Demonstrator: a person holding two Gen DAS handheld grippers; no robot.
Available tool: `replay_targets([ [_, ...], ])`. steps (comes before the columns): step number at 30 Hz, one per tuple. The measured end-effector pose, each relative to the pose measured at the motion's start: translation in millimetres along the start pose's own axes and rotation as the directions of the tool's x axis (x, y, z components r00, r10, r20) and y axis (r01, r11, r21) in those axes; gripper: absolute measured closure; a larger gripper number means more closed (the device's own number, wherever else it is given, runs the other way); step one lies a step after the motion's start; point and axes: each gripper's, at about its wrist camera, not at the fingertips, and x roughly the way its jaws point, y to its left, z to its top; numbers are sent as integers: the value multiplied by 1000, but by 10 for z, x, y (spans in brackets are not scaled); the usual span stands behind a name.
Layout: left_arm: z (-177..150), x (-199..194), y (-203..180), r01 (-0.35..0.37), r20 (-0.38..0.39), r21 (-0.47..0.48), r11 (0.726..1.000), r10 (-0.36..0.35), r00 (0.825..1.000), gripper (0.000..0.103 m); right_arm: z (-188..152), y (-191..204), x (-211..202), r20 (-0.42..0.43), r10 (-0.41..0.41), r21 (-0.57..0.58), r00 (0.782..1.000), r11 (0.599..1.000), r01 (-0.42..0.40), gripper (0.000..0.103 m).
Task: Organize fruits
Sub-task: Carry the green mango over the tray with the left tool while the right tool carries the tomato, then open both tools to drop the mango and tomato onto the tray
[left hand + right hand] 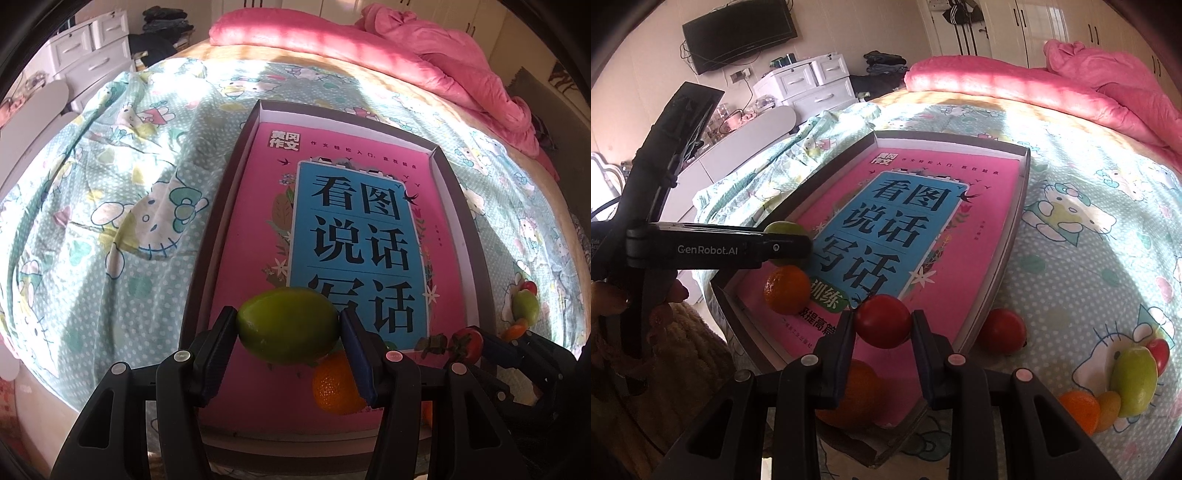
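My left gripper (289, 328) is shut on a green mango (288, 325) and holds it over the near end of a dark shallow box (465, 206) lined with a pink book. An orange (336, 384) lies in the box just below it. My right gripper (882, 325) is shut on a red tomato (882, 321) above the box's near right part (1008, 266). The right wrist view shows the left gripper (790, 243) with the green mango (785, 229) at the left, above the orange (786, 290). A second orange (857, 395) lies under my right fingers.
On the patterned bedsheet right of the box lie a red tomato (1003, 330) and a cluster with a green mango (1134, 382), an orange (1078, 410) and small fruits. A pink quilt (1071, 88) is piled at the far end. White drawers (809, 85) stand beyond the bed.
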Motion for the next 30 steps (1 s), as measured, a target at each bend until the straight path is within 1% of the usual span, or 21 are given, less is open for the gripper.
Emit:
replay_targets([
  [15, 6, -7, 20, 6, 2, -4, 1000, -6, 1000, 44, -23, -30, -46, 2, -1, 9, 1000, 1000, 1, 72],
  [18, 12, -8, 19, 17, 2, -6, 1000, -17, 1000, 44, -27, -43, -70, 7, 2, 13, 1000, 1000, -2, 71],
  [22, 18, -18, 14, 23, 5, -6, 1000, -23, 1000, 44, -27, -51, -97, 13, 4, 17, 1000, 1000, -4, 70],
  [27, 40, -52, 10, 33, 20, -8, 999, -33, 999, 44, -20, -59, -136, 25, 1, 19, 1000, 1000, -1, 66],
  [30, 70, -144, -1, 46, 63, -4, 999, -46, 997, 44, -18, -78, -162, 33, -1, 25, 999, 1000, 0, 66],
])
